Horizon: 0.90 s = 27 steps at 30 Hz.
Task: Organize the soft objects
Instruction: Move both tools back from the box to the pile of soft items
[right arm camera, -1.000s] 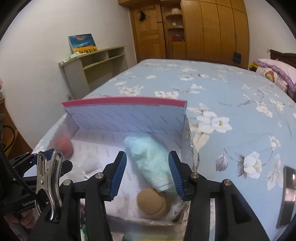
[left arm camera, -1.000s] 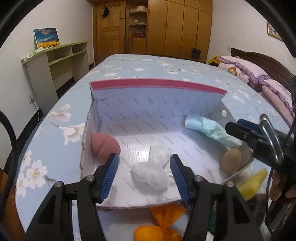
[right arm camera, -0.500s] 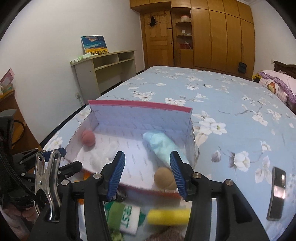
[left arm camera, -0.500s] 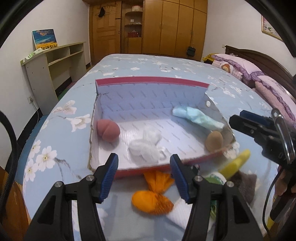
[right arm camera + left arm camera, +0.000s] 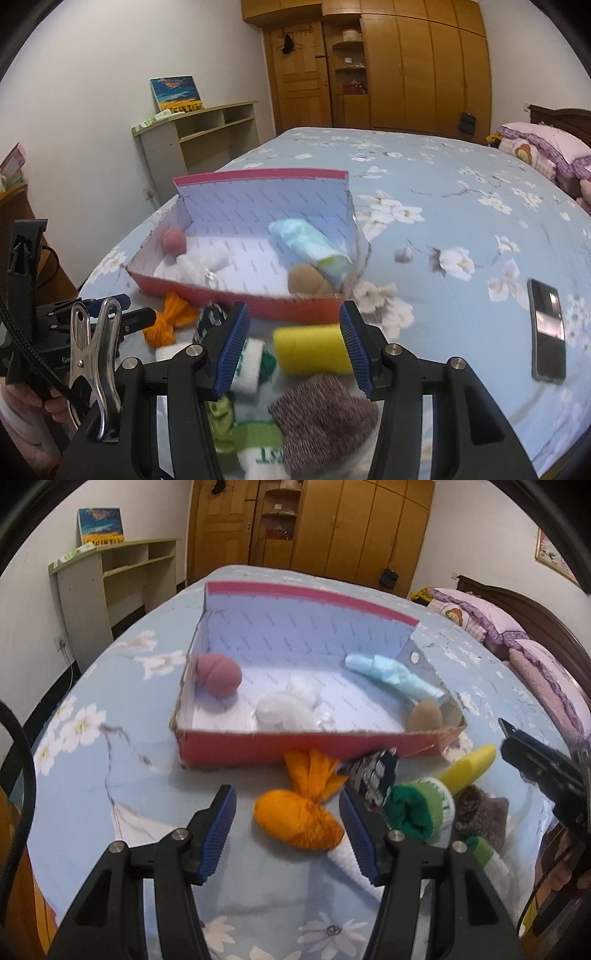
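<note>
left gripper half open, empty, framing orange pouch | right gripper half open, empty, over yellow sponge | pile just before box | drop lower, straddle squarely, squeeze gently

Bedroom: wood wardrobe, white walls

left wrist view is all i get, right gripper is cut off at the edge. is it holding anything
observer: No. The right gripper is open and empty; a yellow sponge roll lies just beyond its jaws.
operator: anything on the bed right of the box
observer: A dark phone lies flat there, well apart from the box.
operator: what sits closest under that gripper
observer: A grey-brown knit piece, resting partly over a green-and-white sock.
</note>
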Each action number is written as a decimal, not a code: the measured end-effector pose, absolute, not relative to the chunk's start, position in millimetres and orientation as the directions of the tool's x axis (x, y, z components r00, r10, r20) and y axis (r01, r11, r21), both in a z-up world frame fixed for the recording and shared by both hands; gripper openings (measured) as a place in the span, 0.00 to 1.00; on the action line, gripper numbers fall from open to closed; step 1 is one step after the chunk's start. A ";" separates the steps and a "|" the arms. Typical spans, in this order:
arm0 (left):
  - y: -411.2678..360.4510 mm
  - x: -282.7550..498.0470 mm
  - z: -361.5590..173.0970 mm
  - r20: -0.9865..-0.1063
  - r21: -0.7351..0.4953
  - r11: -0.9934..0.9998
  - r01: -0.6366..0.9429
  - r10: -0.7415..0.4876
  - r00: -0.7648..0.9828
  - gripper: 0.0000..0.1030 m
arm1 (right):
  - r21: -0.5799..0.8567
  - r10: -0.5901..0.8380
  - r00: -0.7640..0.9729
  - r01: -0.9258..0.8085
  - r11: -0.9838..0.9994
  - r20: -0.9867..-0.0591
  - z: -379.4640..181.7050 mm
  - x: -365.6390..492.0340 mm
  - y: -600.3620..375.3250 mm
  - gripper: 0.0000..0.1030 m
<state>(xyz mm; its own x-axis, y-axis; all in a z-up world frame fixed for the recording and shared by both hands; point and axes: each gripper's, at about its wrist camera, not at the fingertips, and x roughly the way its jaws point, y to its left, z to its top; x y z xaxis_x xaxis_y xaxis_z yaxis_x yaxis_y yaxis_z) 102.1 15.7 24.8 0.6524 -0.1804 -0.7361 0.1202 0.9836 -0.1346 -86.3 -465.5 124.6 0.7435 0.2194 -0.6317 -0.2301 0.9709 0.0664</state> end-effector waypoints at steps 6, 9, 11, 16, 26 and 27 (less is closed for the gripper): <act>21.6 104.3 8.5 -0.761 -0.138 0.988 0.076 -0.155 0.630 0.59 | 0.090 0.210 0.735 -0.201 0.976 -0.644 104.6 -101.2 -475.7 0.51; 23.1 105.3 3.7 -0.761 -0.148 0.987 0.067 -0.157 0.629 0.59 | 0.107 0.212 0.727 -0.188 0.976 -0.653 96.8 -105.4 -479.2 0.51; 23.0 105.9 2.7 -0.759 -0.150 0.986 0.066 -0.158 0.632 0.59 | 0.111 0.209 0.727 -0.181 0.977 -0.654 92.5 -108.0 -480.7 0.51; 22.6 105.2 -2.1 -0.753 -0.193 0.979 0.068 -0.192 0.630 0.60 | 0.127 0.209 0.722 -0.167 0.978 -0.660 82.9 -108.3 -484.7 0.51; 16.5 104.8 -5.0 -0.731 -0.268 0.959 0.094 -0.266 0.628 0.37 | 0.152 0.223 0.717 -0.163 0.975 -0.660 73.6 -106.5 -488.1 0.51; 16.4 104.7 -4.7 -0.731 -0.272 0.957 0.100 -0.273 0.626 0.35 | 0.151 0.223 0.717 -0.164 0.975 -0.660 73.6 -106.3 -487.9 0.51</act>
